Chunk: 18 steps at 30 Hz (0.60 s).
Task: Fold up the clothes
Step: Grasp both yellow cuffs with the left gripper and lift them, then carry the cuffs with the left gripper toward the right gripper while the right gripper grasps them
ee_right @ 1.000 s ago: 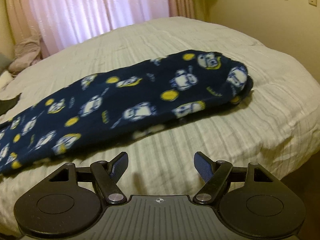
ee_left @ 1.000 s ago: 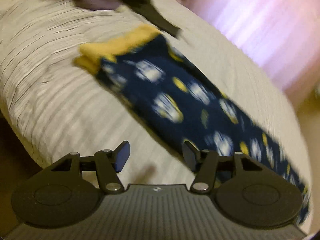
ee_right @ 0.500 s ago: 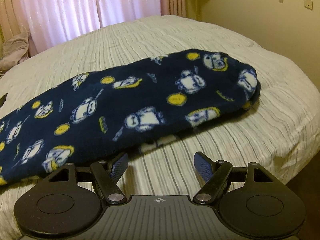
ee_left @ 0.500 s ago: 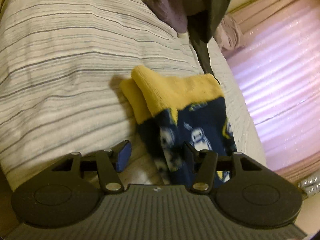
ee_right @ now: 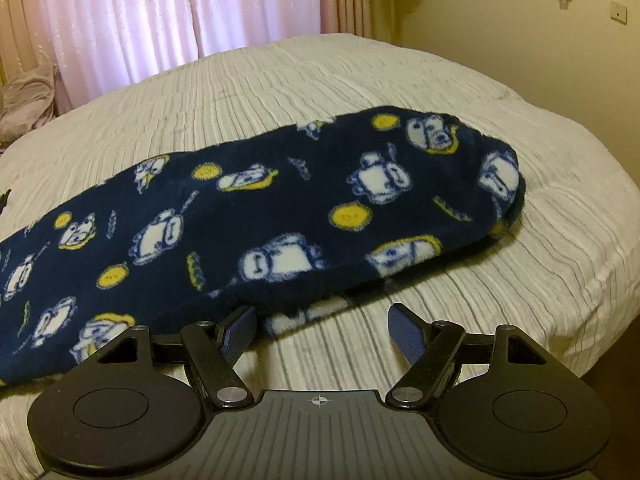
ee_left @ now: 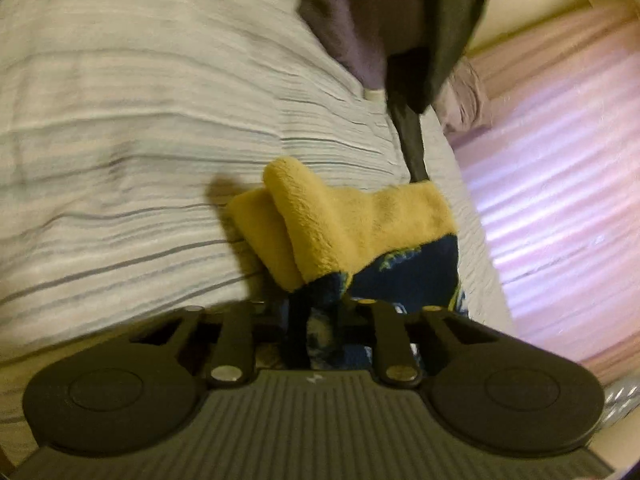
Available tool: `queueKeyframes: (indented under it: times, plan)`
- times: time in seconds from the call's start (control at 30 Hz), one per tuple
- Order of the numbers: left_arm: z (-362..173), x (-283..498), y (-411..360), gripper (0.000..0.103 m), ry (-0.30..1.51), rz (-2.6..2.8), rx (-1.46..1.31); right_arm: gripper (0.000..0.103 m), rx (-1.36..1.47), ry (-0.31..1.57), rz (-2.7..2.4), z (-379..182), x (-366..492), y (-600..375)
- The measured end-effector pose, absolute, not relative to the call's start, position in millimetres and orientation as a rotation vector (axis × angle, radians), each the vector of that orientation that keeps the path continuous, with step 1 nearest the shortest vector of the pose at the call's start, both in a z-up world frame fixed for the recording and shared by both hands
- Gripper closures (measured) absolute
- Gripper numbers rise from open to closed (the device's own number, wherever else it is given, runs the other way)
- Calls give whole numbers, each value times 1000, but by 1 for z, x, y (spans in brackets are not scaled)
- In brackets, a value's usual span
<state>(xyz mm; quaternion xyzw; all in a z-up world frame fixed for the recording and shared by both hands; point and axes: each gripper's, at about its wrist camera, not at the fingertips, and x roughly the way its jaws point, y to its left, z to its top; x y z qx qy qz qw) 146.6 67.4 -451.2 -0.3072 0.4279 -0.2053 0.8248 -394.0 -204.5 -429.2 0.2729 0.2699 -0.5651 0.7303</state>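
The room was dim and yellowish, and most of the light came through the pink curtains (ee_right: 132, 20), which glowed bright and washed out. The left wrist picture was blurry, and the right one was sharp. Both bent round at the edges, with dark corners, and the fleece pants (ee_right: 280, 216) cast a soft shadow on the bed (ee_right: 520, 280).

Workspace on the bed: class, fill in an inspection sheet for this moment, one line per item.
Surface: striped bedspread, lightly wrinkled.
Job's things: navy fleece pyjama trousers laid lengthwise; yellow cuffs at the left end.
Clutter: dark garments and a pinkish bundle by the curtain.
Grippers: left claw closing on navy fleece below the cuffs; right claw open at the trousers' near edge.
Cables: nothing seen.
Surroundings: pink curtains, cream wall, wall switches.
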Motion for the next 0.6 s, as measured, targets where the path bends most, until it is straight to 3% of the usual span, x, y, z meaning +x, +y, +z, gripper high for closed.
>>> queueKeyframes:
  times: [0.2,0.4,0.5,0.6]
  plan:
    - [-373,96,-3,91,690,-637,-261,27,635,563,-1287,-432,-418,-208]
    - [-322,-39,-93,91,421,-1025,75,27,636,502,-1304,-423,-433,-211]
    - [-342,-115,-130,89,368,-1220,253,27,635,449,-1302,-416,-436,-212]
    - [-402,-175,-169,84,439,-1315,527,27,636,393,-1293,-409,-438,-214]
